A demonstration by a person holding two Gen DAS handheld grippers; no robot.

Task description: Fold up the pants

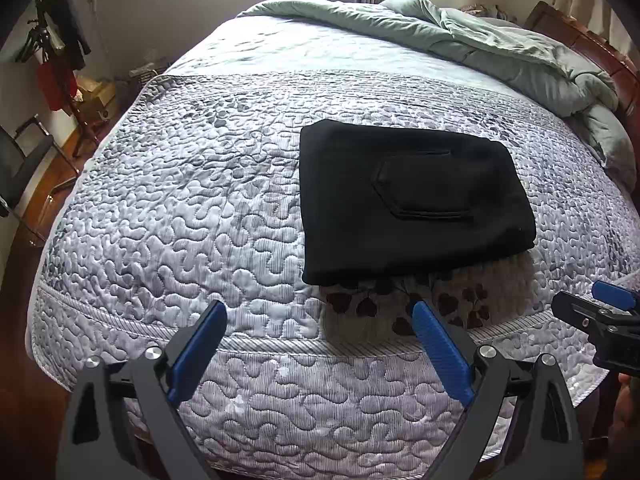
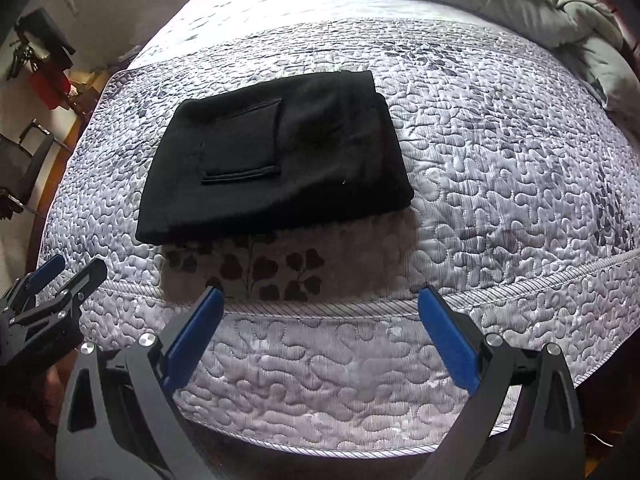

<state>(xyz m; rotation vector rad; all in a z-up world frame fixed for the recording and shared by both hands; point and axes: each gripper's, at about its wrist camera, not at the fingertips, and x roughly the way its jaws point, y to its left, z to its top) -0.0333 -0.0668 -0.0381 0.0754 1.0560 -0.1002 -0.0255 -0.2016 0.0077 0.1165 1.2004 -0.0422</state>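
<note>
The black pants (image 1: 412,204) lie folded into a compact rectangle on the quilted bed, a back pocket facing up. In the right wrist view the same pants (image 2: 276,156) sit left of centre. My left gripper (image 1: 320,312) hangs open above the bed's near edge, short of the pants and holding nothing. My right gripper (image 2: 320,296) is also open and empty, its blue fingers (image 2: 448,344) spread wide over the quilt border. Each gripper shows at the other view's edge: the right gripper (image 1: 600,308) and the left gripper (image 2: 60,276).
A grey-white quilt (image 1: 192,208) covers the bed. A bunched pale green duvet (image 1: 500,52) lies along the far right side by the wooden headboard (image 1: 592,48). A black chair (image 1: 20,168) and hanging clothes (image 1: 60,52) stand on the wooden floor at left.
</note>
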